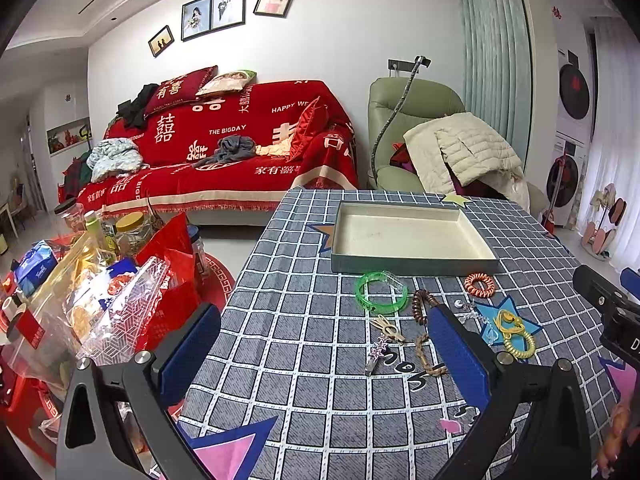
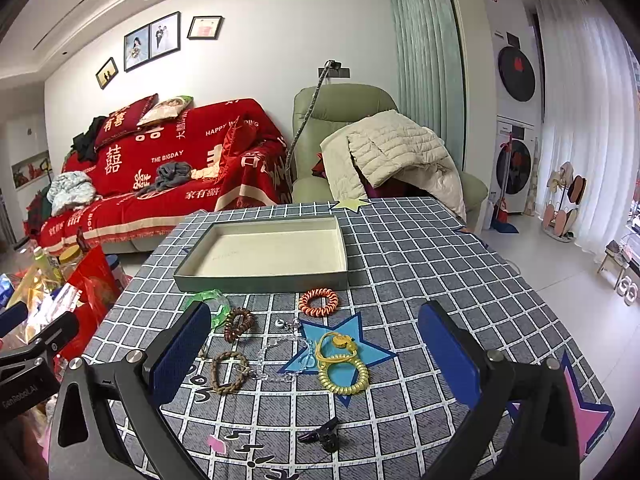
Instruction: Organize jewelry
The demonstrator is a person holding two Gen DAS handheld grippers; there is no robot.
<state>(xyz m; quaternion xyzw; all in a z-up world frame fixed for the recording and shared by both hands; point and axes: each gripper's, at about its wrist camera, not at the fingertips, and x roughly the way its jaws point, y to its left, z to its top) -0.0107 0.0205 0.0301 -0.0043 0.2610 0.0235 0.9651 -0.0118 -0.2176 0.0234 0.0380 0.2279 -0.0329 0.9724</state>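
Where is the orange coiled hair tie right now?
The orange coiled hair tie lies on the checked tablecloth, just before the shallow grey tray, near its right front corner.

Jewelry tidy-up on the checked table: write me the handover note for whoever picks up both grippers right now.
Left gripper: open, holding nothing, above the table's near left part.
Right gripper: open, holding nothing, above the yellow coil ring.
Tray: holds nothing, so nothing is sorted yet.
All on the cloth in front of the tray: green bangle, orange coil ring, brown coil ring, braided brown bracelet, clear bead chain, yellow cord pendant, hair clips, dark clip.
Left: move every piece into the tray.
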